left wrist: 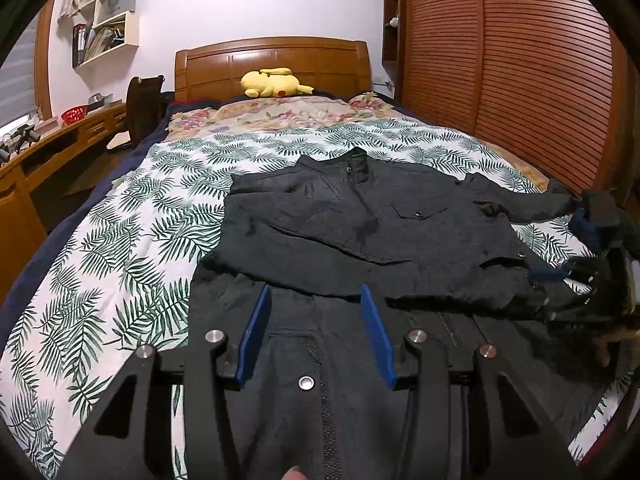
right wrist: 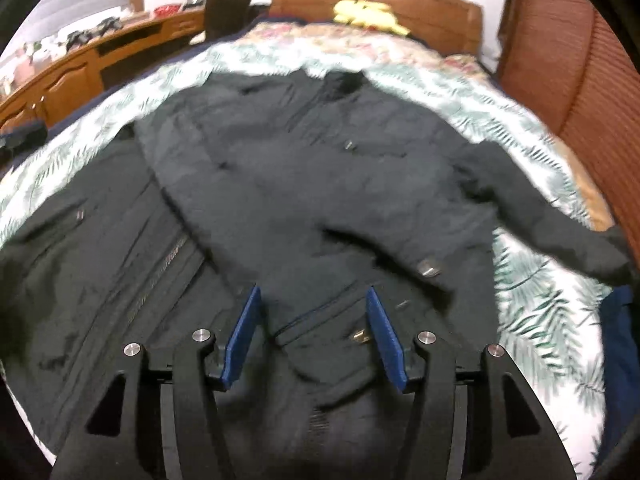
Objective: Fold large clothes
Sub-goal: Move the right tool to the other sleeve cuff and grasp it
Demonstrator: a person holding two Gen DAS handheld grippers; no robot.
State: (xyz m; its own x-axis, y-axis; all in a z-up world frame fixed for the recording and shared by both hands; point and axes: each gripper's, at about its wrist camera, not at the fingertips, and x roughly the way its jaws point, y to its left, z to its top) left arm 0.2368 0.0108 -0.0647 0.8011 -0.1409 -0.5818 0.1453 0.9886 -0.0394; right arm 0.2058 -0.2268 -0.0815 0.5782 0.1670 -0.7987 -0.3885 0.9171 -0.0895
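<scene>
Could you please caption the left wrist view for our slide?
Open left gripper hovers over a dark jacket spread on a leaf-print bedspread.

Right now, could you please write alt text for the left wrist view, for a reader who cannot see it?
A dark jacket lies spread on a bed with a leaf-print cover, one sleeve folded across its front. The left gripper hovers over the hem, blue fingers apart, gripping nothing. A yellow plush toy rests by the wooden headboard.

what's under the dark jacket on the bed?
Under the dark button-front jacket lies a white quilt with green leaf print, showing all around it. Its near hem overlaps itself in a fold. What the quilt looks like beneath the jacket is covered.
</scene>
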